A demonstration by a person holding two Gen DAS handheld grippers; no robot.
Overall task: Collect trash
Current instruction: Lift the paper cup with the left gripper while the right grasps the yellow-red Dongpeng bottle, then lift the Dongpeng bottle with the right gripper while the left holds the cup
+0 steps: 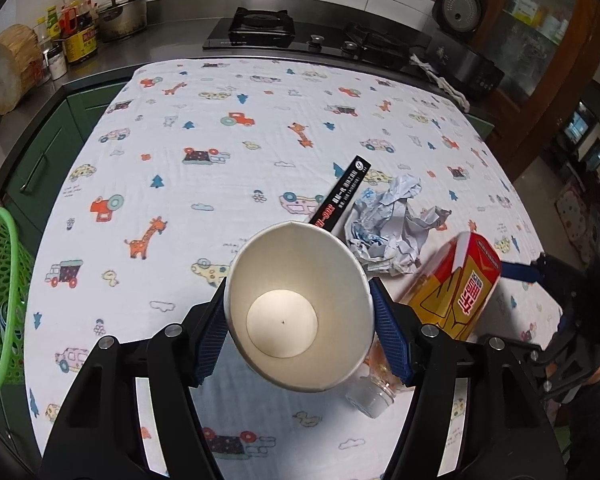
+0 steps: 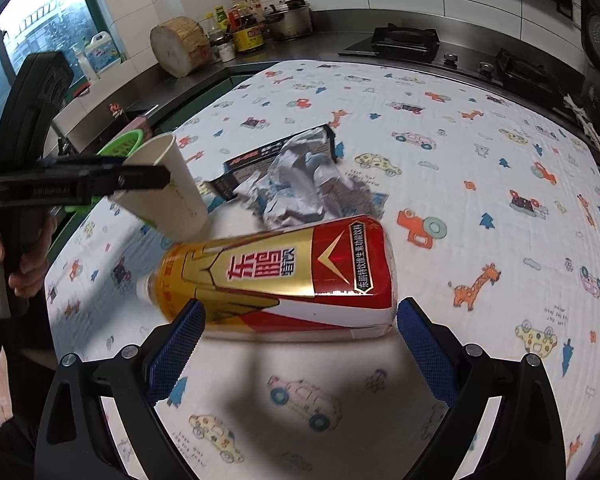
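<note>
Left tool (image 1: 298,312) clamps the paper cup (image 1: 296,304) above the desk (image 1: 220,128); right tool (image 2: 300,332) gapes around the bottle (image 2: 284,276).
Next, seemingly: cup into the green basket (image 1: 0,280) at far left, jaws closing on bottle.

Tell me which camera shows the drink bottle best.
The right wrist view. There the bottle lies on its side across the frame, label and neck fully visible, between the open right gripper fingers. The left wrist view shows only part of it, the rest hidden behind the paper cup in the left gripper.
</note>
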